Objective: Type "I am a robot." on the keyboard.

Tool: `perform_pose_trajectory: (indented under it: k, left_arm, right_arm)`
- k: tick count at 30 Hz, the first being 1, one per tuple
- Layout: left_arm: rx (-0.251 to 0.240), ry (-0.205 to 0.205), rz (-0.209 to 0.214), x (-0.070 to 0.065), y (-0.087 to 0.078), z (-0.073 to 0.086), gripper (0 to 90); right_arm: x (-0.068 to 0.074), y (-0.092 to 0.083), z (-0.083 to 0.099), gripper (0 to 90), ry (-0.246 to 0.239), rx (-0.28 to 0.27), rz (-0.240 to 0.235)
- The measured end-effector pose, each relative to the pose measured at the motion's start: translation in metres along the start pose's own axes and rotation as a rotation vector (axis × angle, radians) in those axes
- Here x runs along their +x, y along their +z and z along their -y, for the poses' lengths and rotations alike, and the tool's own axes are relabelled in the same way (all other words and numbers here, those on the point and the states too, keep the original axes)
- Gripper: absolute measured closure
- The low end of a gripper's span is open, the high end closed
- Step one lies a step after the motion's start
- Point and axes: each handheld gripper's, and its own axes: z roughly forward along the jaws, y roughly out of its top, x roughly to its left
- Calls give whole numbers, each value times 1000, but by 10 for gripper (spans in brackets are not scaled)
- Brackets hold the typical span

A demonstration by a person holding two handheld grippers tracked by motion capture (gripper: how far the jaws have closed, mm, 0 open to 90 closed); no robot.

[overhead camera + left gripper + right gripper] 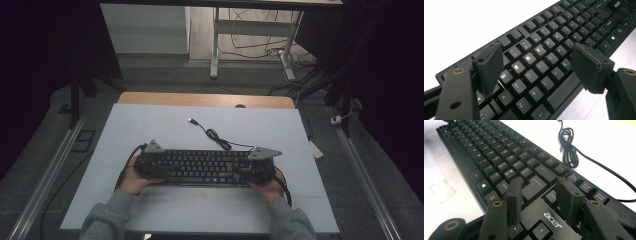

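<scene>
Black keyboard (202,167) flat on white bench (150,130), near front edge, between both hands. "acer" printed above arrow keys; QWERTY legends, "Enter", "Delete", "Alt" readable. Black cable (569,150) coiled behind keyboard, USB plug (192,120) lying loose on bench. Left claw (536,67) spread wide over letter keys, pinching nothing. Right claw (539,200) spread above "acer" panel, nothing between pads.

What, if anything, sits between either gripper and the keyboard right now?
Nothing visible. The left gripper hovers open over the keyboard letter keys; the right gripper is open above the Enter end. The cable lies beyond it.
</scene>
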Motion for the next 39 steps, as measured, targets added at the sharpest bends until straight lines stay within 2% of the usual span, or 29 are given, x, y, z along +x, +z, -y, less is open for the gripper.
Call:
perform_pose_trajectory:
  k: [10,21,31,39]
  left_arm:
    - [-13,-6,-13,0,-3,6,265]
    - [-57,-22,-35,-5,-21,23,267]
    - [-102,-35,-60,-8,-37,42,268]
    - [-111,-40,-65,-9,-50,57,267]
  right_arm:
    - [-4,-6,4,538,6,-9,6]
    - [-10,-33,18,528,27,-30,39]
    - [-14,-61,42,510,51,-36,67]
    - [-18,-91,66,495,77,-48,103]
